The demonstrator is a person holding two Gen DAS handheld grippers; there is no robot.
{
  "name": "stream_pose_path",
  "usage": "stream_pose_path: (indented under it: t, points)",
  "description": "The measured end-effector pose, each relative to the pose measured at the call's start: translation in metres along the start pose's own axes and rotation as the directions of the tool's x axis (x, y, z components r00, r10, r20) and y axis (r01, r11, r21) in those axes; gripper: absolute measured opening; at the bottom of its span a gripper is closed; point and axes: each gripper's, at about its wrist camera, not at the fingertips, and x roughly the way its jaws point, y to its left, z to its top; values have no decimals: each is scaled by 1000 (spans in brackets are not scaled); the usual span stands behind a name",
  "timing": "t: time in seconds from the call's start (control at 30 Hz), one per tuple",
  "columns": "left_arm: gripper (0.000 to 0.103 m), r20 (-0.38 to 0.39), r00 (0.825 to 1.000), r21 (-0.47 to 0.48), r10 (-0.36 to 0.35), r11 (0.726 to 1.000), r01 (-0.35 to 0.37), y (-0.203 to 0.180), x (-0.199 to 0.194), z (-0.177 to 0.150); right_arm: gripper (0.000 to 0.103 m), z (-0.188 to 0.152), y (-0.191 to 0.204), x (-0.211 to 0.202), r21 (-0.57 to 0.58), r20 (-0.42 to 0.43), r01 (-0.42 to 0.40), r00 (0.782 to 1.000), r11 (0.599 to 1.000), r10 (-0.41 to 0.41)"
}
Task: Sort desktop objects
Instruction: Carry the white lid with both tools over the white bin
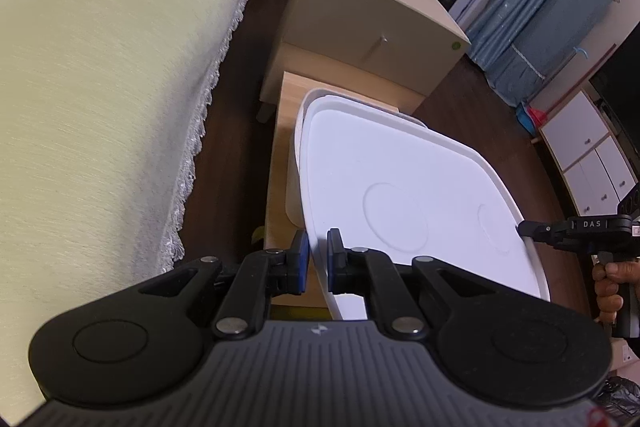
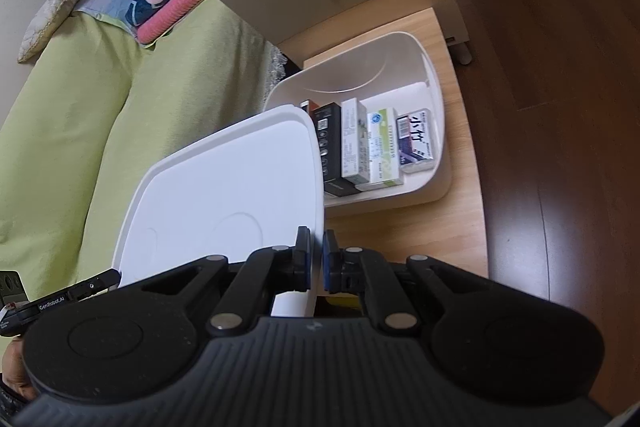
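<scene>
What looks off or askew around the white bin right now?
Only the flat white plastic lid: it is held tilted, off the white plastic storage bin, by the left gripper and right gripper on opposite edges. The upright cardboard boxes inside look tidy. No spill or damage shows.

Left tongs (image 1: pixel 317 259): nearly closed, the blue-padded fingers (image 1: pixel 301 259) clamped on one edge of the white lid (image 1: pixel 400 187), one pad on each face.
Right tongs (image 2: pixel 316 259): nearly closed in the same way, gripping the opposite edge of that lid.
Right hand (image 1: pixel 610 287): seen from the left wrist view, fingers curled round the handle below the tool.
Pose: both tools level, facing each other across the lid.
</scene>
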Motion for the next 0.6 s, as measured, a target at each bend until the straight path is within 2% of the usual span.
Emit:
stream_pose_path:
  t: [0.6]
  points:
    - [7, -77, 997, 7, -15, 1000, 15, -6, 45, 4, 6, 0, -29, 12, 43, -18, 50, 999, 998, -49]
